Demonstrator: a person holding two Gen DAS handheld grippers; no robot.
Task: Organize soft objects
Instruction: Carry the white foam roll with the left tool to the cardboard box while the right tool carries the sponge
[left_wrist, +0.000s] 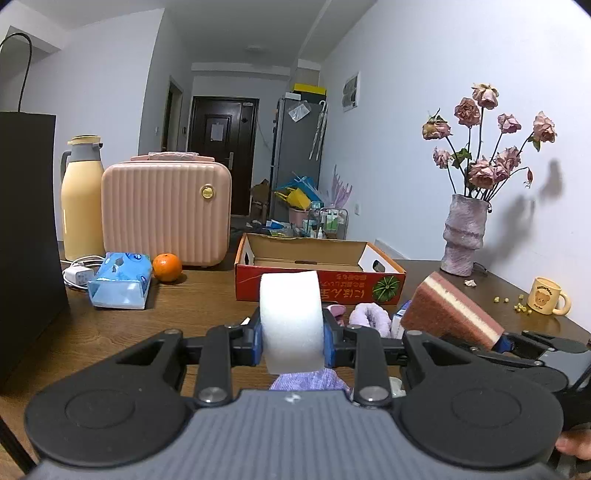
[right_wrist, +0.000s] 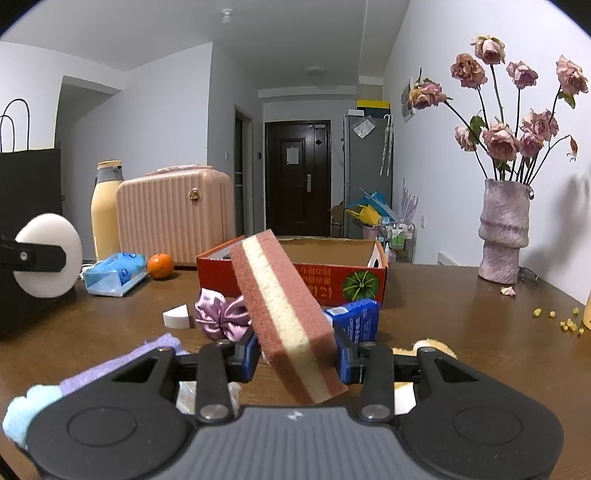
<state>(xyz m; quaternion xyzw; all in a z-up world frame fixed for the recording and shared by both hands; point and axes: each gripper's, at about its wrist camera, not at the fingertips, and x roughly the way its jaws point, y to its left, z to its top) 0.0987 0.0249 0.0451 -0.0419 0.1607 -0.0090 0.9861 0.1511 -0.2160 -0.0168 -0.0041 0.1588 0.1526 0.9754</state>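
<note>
My left gripper (left_wrist: 293, 341) is shut on a white round sponge (left_wrist: 290, 321), held above the table; it also shows in the right wrist view (right_wrist: 50, 254). My right gripper (right_wrist: 295, 356) is shut on a brown-and-cream layered sponge (right_wrist: 284, 310), tilted, also seen in the left wrist view (left_wrist: 450, 312). A red cardboard box (left_wrist: 317, 286), open and empty, sits just beyond both. On the table lie a pink satin scrunchie (right_wrist: 221, 314), a white wedge sponge (right_wrist: 179, 316), a purple cloth (right_wrist: 122, 363), a fluffy lilac scrunchie (left_wrist: 371, 317) and a blue packet (right_wrist: 356, 319).
A blue tissue pack (left_wrist: 120, 280), an orange (left_wrist: 167, 267), a pink case (left_wrist: 166, 214), a yellow thermos (left_wrist: 82, 199) and a black bag (left_wrist: 26, 236) stand at left. A vase of dried roses (left_wrist: 463, 236) and a yellow mug (left_wrist: 546, 297) stand at right.
</note>
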